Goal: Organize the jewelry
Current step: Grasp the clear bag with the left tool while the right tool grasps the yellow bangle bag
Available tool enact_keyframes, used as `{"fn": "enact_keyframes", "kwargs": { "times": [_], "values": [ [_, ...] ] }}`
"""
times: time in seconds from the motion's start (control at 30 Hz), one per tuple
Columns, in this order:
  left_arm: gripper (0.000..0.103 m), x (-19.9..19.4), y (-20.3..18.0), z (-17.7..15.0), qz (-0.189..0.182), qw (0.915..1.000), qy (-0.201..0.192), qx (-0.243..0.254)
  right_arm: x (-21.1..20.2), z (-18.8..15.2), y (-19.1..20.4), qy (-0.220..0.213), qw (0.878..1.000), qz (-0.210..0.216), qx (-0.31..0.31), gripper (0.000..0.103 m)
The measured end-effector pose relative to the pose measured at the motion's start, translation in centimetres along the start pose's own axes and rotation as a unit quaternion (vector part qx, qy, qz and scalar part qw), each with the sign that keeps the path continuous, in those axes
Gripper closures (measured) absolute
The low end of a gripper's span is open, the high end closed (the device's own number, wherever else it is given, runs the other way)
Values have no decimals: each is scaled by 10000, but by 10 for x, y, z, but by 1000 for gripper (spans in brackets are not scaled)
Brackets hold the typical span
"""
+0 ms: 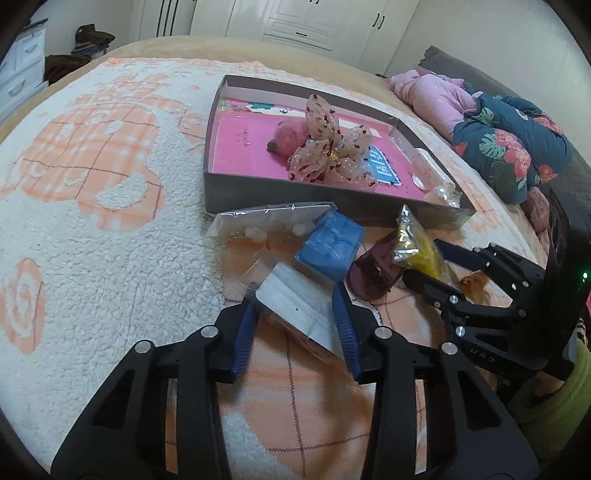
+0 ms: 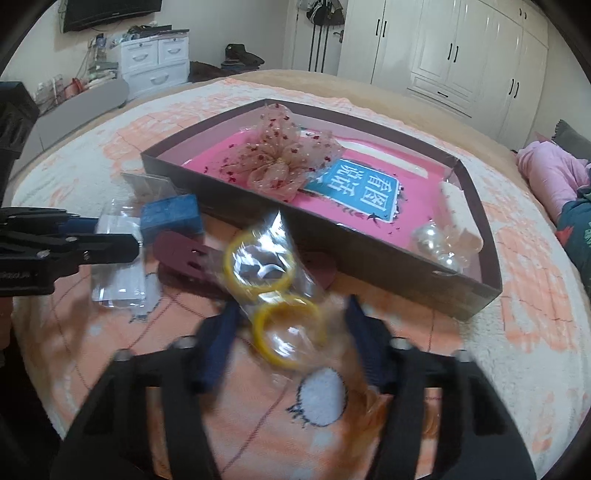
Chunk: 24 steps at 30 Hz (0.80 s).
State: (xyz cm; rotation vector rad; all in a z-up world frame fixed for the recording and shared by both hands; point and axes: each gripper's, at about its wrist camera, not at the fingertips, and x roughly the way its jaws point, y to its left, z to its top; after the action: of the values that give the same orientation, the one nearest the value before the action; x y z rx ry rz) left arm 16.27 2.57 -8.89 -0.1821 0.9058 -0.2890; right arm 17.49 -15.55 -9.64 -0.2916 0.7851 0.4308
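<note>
We see a fleecy white-and-orange blanket [image 1: 92, 206] spread over the bed. Pink clothing [image 1: 432, 99] and a dark floral garment [image 1: 513, 147] lie bunched together at the bed's far edge. White wardrobe doors [image 2: 454, 51] line the back wall. We spot a white drawer unit [image 2: 155, 62], a dark wall TV [image 2: 110, 13] above it, clutter alongside.

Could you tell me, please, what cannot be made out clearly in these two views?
- Right wrist view: whether the right hand-held gripper grips the bag of yellow rings; motion blur.
- Left wrist view: contents of the white packet between the left hand-held gripper fingers; opaque card.
- Pearl items in the box: too small.
</note>
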Motion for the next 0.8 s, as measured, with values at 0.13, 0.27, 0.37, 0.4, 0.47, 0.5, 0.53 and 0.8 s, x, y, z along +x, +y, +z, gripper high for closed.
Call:
{"fn": "enact_keyframes", "kwargs": {
  "times": [0.13,0.27,0.37,0.4,0.47,0.5,0.53,0.8],
  "values": [
    [76,-4,-2,-2,-14,10000,-31,46,-8,-6,4,-62,10000,28,6,59],
    [77,-9,-2,-5,-61,10000,-20,65,-20,-10,6,-158,9997,156,104,60],
    [78,-14,-4,-7,-69,9999,-23,102,-27,-14,10,-162,9992,331,169,63],
    [79,-15,-6,-7,-67,9999,-35,120,-29,-15,11,-171,9990,373,175,63],
    [80,-19,-9,-8,-54,9998,-94,178,-33,-16,14,-201,9988,412,170,64],
    [83,-21,-10,-8,-64,9997,-119,202,-34,-17,15,-218,9987,429,168,64],
    [83,-23,-12,-7,-76,9996,-143,217,-37,-16,16,-250,9985,465,162,64],
    [84,-39,-27,-3,-260,9982,-398,355,-54,-14,18,-447,9976,506,154,64]
  ]
}}
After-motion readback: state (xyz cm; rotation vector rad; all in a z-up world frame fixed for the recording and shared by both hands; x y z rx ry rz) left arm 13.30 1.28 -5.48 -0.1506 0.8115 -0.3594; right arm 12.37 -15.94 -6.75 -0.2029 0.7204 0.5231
